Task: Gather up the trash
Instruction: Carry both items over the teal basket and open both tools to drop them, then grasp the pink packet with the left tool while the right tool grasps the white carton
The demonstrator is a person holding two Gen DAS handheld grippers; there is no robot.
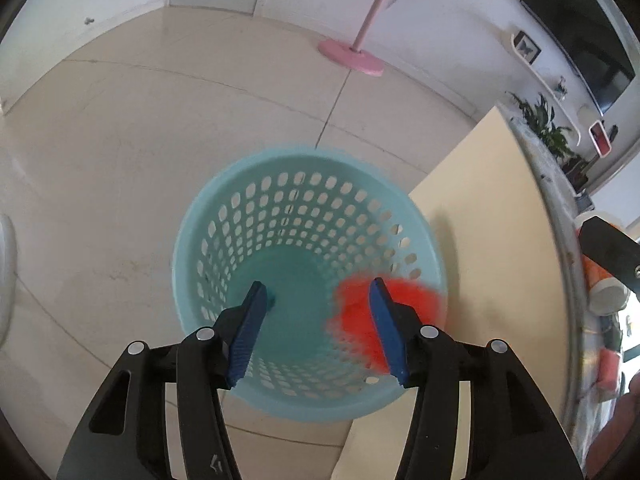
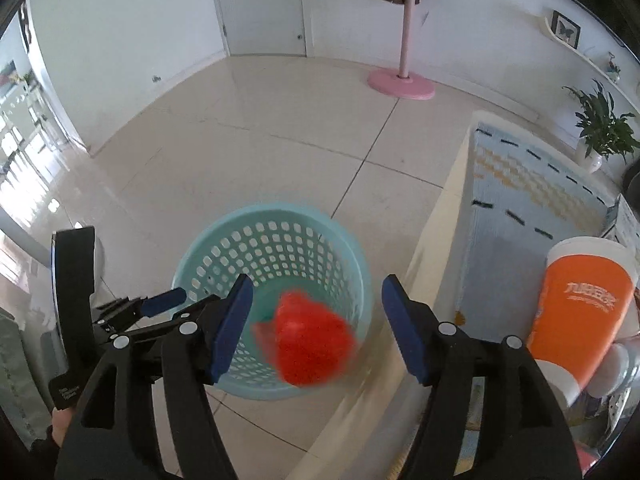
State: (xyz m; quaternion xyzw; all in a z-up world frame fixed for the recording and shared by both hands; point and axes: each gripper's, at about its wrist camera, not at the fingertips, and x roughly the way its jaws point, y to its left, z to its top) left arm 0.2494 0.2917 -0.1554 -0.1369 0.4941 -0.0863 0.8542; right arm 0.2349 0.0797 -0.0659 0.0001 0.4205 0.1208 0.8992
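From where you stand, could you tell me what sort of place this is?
Most likely a room in a home, perhaps a living room: a tiled floor, a pink coat stand with bags hung on it, a wall-mounted dark screen, and potted plants by a wall shelf.

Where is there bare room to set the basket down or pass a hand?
Bare floor tiles lie between the blue basket, white door and pink stand. Crowded: the table edge beside the basket, with the orange cup.
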